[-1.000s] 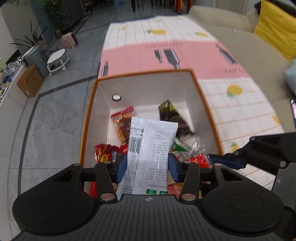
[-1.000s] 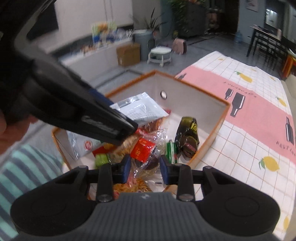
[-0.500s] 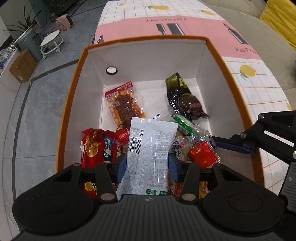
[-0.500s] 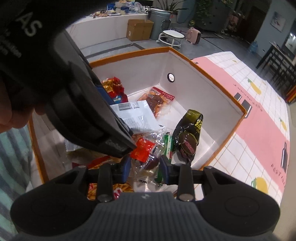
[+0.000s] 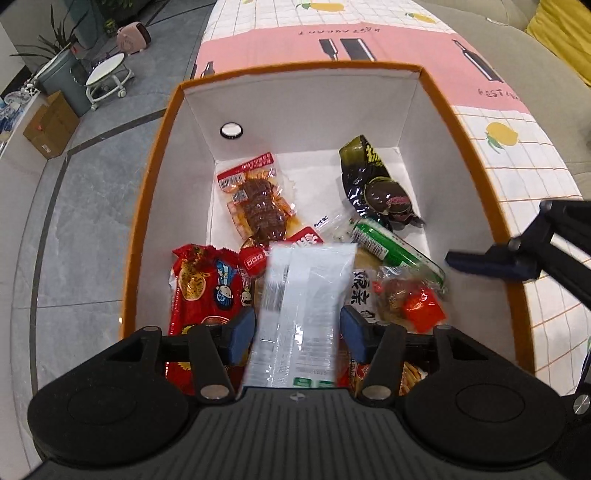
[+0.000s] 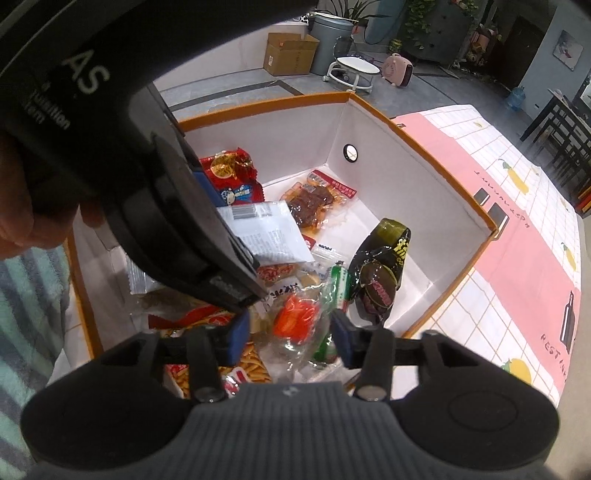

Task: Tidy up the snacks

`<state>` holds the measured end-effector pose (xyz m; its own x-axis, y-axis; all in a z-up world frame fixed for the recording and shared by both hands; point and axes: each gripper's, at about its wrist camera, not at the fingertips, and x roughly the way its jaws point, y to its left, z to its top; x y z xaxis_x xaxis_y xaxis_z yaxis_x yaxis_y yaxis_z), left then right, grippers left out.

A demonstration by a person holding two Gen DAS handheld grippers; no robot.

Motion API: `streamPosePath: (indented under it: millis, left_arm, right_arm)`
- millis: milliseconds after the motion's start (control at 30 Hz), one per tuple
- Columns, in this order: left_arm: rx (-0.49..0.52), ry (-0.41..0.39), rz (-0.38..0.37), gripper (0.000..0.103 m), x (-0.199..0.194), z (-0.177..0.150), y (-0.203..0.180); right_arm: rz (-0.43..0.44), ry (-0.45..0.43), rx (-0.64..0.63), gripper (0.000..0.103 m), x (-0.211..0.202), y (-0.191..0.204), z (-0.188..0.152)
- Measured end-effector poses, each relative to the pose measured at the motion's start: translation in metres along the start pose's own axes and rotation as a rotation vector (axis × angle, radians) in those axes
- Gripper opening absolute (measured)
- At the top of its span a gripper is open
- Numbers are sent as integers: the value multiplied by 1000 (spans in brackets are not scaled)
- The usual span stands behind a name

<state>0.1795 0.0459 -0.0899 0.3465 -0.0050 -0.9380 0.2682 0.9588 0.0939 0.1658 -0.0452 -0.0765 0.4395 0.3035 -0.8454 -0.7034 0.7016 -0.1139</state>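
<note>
An orange-rimmed white box (image 5: 458, 107) holds several snack packs. In the left wrist view my left gripper (image 5: 297, 332) stands open over the box, with a white snack pack (image 5: 303, 302) between its fingers and gaps on both sides. In the right wrist view my right gripper (image 6: 290, 338) stands open around a clear bag with an orange-red packet (image 6: 297, 317) lying on the pile. The white snack pack (image 6: 266, 232) shows there too, under the left gripper body. A dark green pack (image 5: 373, 184), a brown meat pack (image 5: 258, 199) and a red pack (image 5: 203, 288) lie in the box.
The box stands on a pink and white checked cloth (image 5: 369, 40) over a table. A sofa with a yellow cushion (image 5: 561, 33) is at the right. On the grey floor at the left are a cardboard box (image 5: 50, 125), a white stool (image 5: 107, 79) and a bin.
Both grippers have moved down over the box and opened. The white pack and the clear bag now sit loose between the fingers, on the pile.
</note>
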Motion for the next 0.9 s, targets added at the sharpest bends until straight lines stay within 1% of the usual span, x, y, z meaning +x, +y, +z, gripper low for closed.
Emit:
streamPosePath:
  millis: [33, 133, 200, 300, 367, 500, 633, 667, 700, 733, 833, 900]
  left_arm:
    - [7, -5, 4, 66, -4, 1, -1]
    - [26, -53, 20, 74, -26, 5, -2]
    - [26, -91, 29, 74, -44, 7, -2]
    - [21, -166, 57, 74, -73, 9, -4]
    - [22, -231, 88, 74, -96, 7, -7]
    - [27, -352, 133, 75, -135, 0, -16]
    - [5, -476, 182, 77, -173, -13, -29]
    - [1, -502, 195, 78, -179, -16, -32]
    - [-5, -527, 211, 78, -186, -20, -34]
    - [-13, -549, 227, 79, -192, -24, -37]
    - [-47, -611, 260, 84, -205, -39, -46]
    - [-86, -654, 263, 86, -211, -49, -53]
  right_arm:
    - [2, -2, 3, 64, -1, -1, 2]
    - [8, -14, 15, 71, -13, -4, 6]
    - [7, -30, 32, 77, -25, -8, 10]
    - [11, -66, 79, 77, -46, -16, 13]
    - [10, -96, 124, 77, -63, -22, 14]
    - [1, -178, 227, 77, -101, -31, 9]
    - [-20, -260, 304, 78, -137, -34, -2]
    - [-29, -280, 318, 79, -145, -35, -6]
    - [-43, -299, 332, 86, -153, -34, -10]
    - [-55, -319, 343, 89, -160, -32, -13]
    - [-80, -374, 376, 89, -180, -30, -27]
    - [-90, -399, 408, 89, -190, -29, -36]
